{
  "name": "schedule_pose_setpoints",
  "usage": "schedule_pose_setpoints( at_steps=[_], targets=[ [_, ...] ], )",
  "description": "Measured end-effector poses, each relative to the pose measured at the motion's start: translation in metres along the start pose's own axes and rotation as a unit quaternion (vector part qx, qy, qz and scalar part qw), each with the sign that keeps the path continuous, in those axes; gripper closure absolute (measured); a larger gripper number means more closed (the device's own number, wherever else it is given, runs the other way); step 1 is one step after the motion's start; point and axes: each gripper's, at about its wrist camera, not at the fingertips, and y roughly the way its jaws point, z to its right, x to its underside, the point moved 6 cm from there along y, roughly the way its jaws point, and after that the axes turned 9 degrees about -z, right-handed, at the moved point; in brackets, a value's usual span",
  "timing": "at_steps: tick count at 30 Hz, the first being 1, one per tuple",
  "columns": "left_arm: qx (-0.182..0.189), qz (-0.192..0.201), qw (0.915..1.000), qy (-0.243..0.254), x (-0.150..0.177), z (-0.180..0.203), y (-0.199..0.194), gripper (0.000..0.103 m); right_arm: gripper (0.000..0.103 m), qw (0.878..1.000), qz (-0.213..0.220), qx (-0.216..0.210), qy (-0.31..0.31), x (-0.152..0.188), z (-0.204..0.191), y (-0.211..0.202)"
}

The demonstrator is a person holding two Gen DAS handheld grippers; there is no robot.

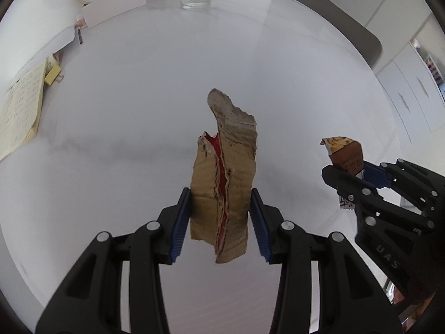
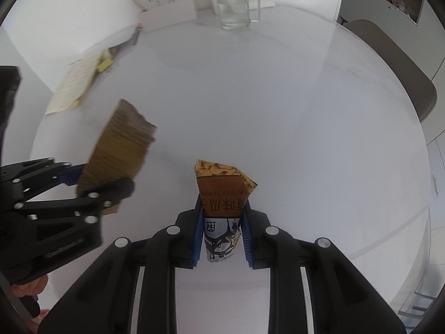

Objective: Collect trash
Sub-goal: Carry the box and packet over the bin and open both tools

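Both Tools Loaded Above the Tabletop

Now I see my left tool (image 1: 221,220) clamping a torn cardboard scrap (image 1: 224,178) upright, lifted off the white tabletop (image 1: 139,125). My right tool (image 2: 221,236) grips a sunflower-seed wrapper (image 2: 222,203), likewise raised, just beside the left tool.

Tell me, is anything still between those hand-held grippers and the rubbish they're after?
Nothing is. The left hand-held gripper already clamps the torn cardboard scrap, and the right hand-held gripper clamps the sunflower seed packet. Both pieces are lifted off the white table. No bin shows in either view.
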Motion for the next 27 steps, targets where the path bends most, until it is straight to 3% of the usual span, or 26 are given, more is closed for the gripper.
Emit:
schedule_pose_setpoints(
  at_steps=[4,10,17,21,27],
  targets=[
    [-0.017,0.008,0.9998,0.004,0.048,0.018,-0.017,0.062,0.079,1.000,0.009,-0.012,-0.013,0.052,-0.010,-0.027],
    [-0.029,0.023,0.9980,-0.050,0.154,0.045,-0.048,0.062,0.078,0.997,0.017,-0.033,-0.061,0.143,-0.025,-0.062],
    [-0.025,-0.004,0.9969,-0.074,0.263,0.082,-0.051,0.061,0.078,0.995,0.026,-0.051,-0.086,0.231,-0.027,-0.093],
    [-0.015,-0.018,0.9971,-0.073,0.298,0.102,-0.048,0.061,0.077,0.995,0.022,-0.056,-0.082,0.266,-0.022,-0.100],
    [-0.014,-0.021,0.9994,-0.025,0.311,0.130,-0.040,0.061,0.077,0.997,0.011,-0.051,-0.052,0.310,-0.001,-0.096]
  ],
)
